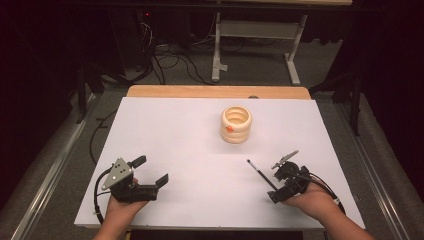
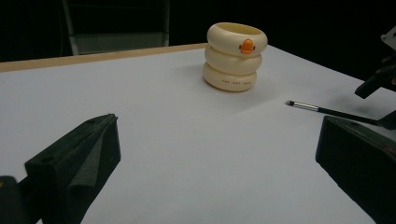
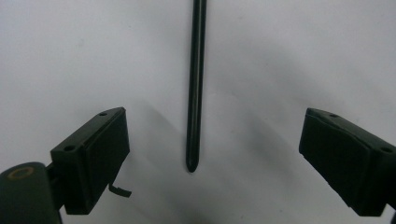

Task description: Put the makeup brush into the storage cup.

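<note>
The right gripper (image 3: 212, 154) (jaws wide, holding nothing) straddles the makeup brush (image 3: 195, 84), whose handle runs straight ahead between them.

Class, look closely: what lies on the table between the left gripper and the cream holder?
Nothing: the left gripper view shows bare white table from the left gripper to the holder.

Cream ringed holder (image 1: 236, 124), orange beak; black brush (image 1: 260, 173); white table (image 1: 190, 150).
</note>
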Demonstrator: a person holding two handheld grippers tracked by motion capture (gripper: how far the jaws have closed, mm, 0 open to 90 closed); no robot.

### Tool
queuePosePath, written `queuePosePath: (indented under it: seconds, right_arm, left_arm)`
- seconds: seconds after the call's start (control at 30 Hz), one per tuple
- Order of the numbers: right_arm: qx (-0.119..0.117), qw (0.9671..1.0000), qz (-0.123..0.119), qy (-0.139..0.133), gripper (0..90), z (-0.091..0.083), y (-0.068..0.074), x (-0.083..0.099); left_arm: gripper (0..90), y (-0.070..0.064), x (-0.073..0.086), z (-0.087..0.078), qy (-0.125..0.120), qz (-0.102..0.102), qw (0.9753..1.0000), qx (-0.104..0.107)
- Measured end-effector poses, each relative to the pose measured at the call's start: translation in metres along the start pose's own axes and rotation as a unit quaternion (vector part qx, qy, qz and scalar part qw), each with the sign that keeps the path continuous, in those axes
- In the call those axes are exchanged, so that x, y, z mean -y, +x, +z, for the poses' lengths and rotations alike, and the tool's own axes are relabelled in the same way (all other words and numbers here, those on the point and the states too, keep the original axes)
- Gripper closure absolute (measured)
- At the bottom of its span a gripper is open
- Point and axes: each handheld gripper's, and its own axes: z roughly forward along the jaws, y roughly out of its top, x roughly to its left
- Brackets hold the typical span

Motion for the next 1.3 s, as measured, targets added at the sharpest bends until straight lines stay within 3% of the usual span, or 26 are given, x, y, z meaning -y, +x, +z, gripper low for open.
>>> queuePosePath:
  seconds: [0.5,0.63,0.83,1.13,1.3]
  right_arm:
    - [-0.005,0.9988,-0.035,0.035,26.8,-0.002,0.004,-0.014]
    - [-0.006,0.9988,-0.039,0.031,42.4,-0.006,0.003,-0.015]
    - [-0.022,0.9991,-0.012,0.036,53.8,-0.008,0.000,-0.017]
    - [-0.030,0.9983,-0.017,0.048,70.3,-0.008,0.001,-0.022]
    - [-0.031,0.9976,-0.019,0.059,74.0,-0.004,0.002,-0.025]
  left_arm:
    - [0.7,0.001,0.000,-0.001,-0.003,-0.001,1.0000,-0.001]
    - [0.7,0.001,0.000,-0.001,-0.002,-0.001,1.0000,0.000]
    - [0.7,0.001,0.000,0.000,-0.001,0.000,1.0000,0.001]
    - [0.7,0.001,0.000,0.000,-0.001,-0.001,1.0000,0.000]
    - [0.7,0.002,0.000,-0.001,-0.005,-0.004,1.0000,-0.001]
